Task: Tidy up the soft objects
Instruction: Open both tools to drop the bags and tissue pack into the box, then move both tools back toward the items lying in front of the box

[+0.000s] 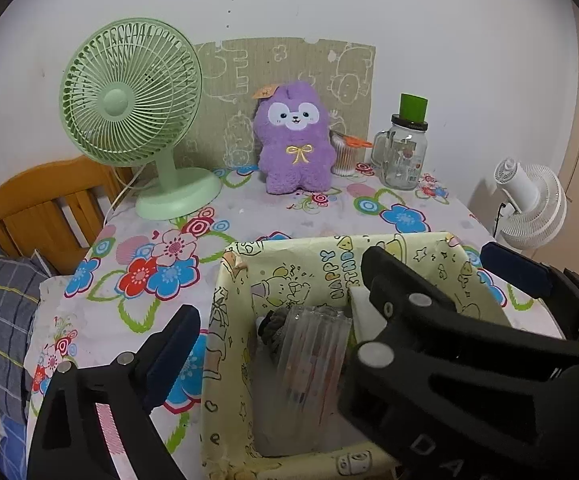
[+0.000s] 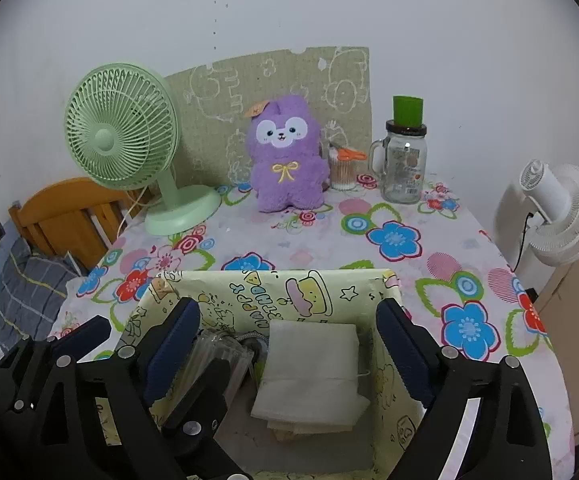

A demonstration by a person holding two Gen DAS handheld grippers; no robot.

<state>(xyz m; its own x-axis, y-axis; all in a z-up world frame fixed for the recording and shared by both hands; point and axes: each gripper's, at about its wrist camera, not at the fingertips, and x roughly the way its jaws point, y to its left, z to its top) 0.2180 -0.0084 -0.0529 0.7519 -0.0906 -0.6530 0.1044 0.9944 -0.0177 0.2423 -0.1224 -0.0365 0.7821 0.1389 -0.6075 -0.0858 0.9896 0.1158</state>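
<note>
Your left gripper (image 1: 273,356) and right gripper (image 2: 289,348) both spread, empty, over yellow box (image 2: 385,376). White folded pad (image 2: 313,364) lies inside; purple plush (image 2: 285,156) sits at twelve o'clock. Plush likely light, squashy: pinch the body mid-torso.

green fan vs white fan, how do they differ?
Colour: the green fan is pale green; the white fan is white.
Place: the green fan stands on the flowered table; the white fan stands beyond the table's right edge.
Pose: the green fan's grille faces the camera; the white fan shows its motor housing and faces away.
Shared: round grilles and a visible cord.
</note>
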